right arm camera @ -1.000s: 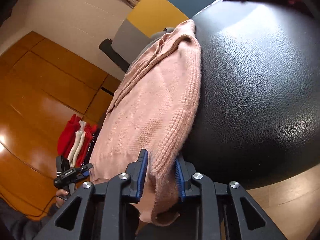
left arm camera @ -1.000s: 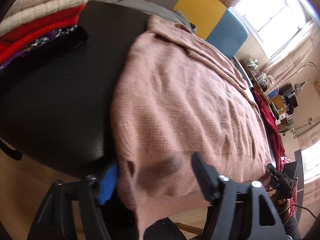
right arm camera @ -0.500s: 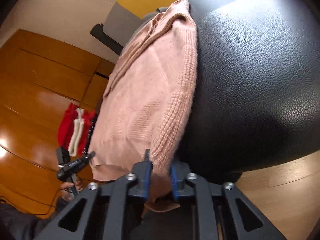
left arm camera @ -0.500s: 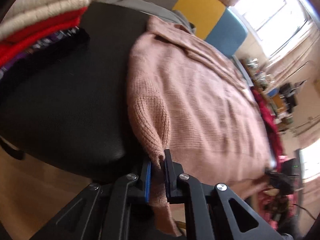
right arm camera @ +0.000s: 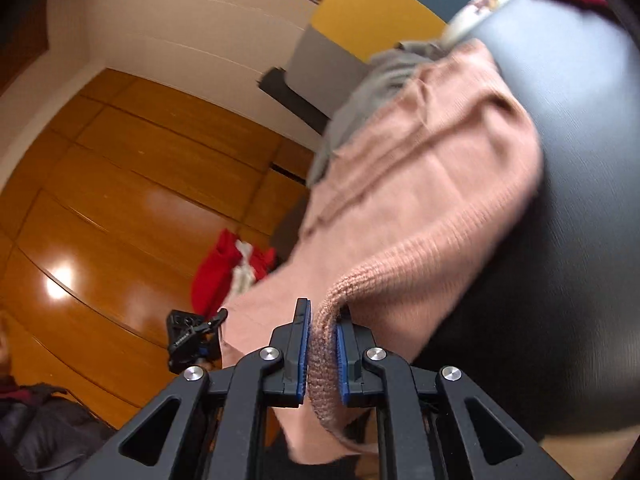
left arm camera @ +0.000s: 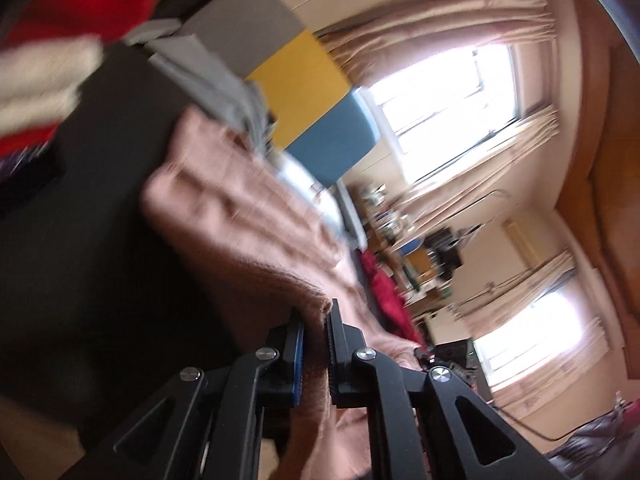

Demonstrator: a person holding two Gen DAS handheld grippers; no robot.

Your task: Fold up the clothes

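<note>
- Bright windows (left arm camera: 448, 108) behind beige curtains (left arm camera: 420, 40).
- Glossy orange-brown wooden panelling (right arm camera: 132, 184) below a cream wall (right arm camera: 180, 20).
- Grey, yellow and blue chair back (left arm camera: 300, 80).
- Cluttered desk (left arm camera: 404, 240) further off, blurred.

We note a dusty pink ribbed-knit sweater (right arm camera: 424, 184); black leather-grain cushion (right arm camera: 580, 200); red and cream folded stack (left arm camera: 52, 28); grey garment (right arm camera: 360, 96); blue pads (right arm camera: 302, 356) on black grippers.

Left tongs (left arm camera: 315, 334), wide open a sec ago, now clamping pink sweater (left arm camera: 248, 216) hem; right tongs (right arm camera: 322, 336) tightening on ribbed edge too. Both lifting the near edge off black bench (right arm camera: 580, 280), fabric bunching & rising twd far side.
</note>
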